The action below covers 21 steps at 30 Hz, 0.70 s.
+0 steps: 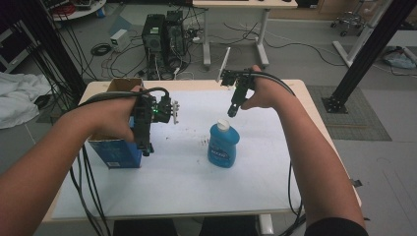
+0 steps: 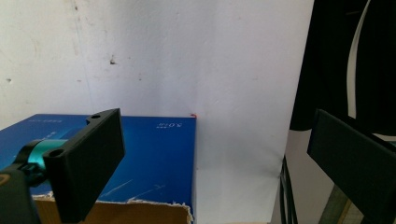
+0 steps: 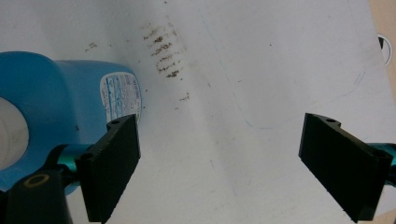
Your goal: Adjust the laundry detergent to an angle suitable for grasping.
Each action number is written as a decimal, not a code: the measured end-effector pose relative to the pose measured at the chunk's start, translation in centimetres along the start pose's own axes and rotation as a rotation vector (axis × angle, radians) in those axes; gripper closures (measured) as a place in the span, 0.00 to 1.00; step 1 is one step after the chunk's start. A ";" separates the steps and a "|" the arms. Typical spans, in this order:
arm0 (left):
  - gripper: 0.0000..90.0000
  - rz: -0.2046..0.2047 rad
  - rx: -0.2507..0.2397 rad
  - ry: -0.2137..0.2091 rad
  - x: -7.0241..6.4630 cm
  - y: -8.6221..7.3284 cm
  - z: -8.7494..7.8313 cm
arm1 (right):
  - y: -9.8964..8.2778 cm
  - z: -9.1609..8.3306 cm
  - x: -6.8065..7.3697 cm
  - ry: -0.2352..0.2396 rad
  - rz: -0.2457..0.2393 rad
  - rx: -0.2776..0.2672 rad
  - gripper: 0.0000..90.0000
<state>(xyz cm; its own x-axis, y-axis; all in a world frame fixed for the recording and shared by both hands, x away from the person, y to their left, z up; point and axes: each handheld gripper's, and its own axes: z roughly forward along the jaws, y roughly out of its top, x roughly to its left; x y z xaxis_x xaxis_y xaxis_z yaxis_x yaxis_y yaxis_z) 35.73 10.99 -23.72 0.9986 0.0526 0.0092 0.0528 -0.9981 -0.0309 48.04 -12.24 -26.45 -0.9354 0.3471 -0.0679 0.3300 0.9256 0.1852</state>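
Observation:
A blue bottle (image 1: 223, 145) with a white cap stands upright near the middle of the white table; from above it appears as the blue bottle (image 3: 60, 102) at the left of the right gripper view. My right gripper (image 1: 231, 110) hangs just above and slightly behind the cap, jaws pointing down and open, nothing between them. A blue cardboard box (image 1: 115, 152) with an open top sits at the table's left. My left gripper (image 1: 146, 147) hovers over the box's right side, open and empty; the box face (image 2: 154, 158) lies under its left jaw.
The white sheet (image 1: 187, 182) covering the table carries small dark stains (image 3: 163, 46) near the bottle. Black cables trail from both grippers off the near edge. Computer towers (image 1: 164, 34), a desk and loose cables stand on the floor behind the table.

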 end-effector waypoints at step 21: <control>0.04 0.009 0.007 -0.006 0.2 0.9 0.0 | -0.6 0.0 -0.4 0.007 0.015 -0.026 0.13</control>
<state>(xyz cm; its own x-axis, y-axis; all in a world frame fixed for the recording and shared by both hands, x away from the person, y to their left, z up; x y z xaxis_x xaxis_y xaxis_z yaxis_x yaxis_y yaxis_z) 36.00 10.12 -23.69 0.9990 0.0441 0.0029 0.0442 -0.9983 -0.0376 48.25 -12.90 -26.54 -0.9313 0.3595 -0.0583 0.3403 0.9161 0.2120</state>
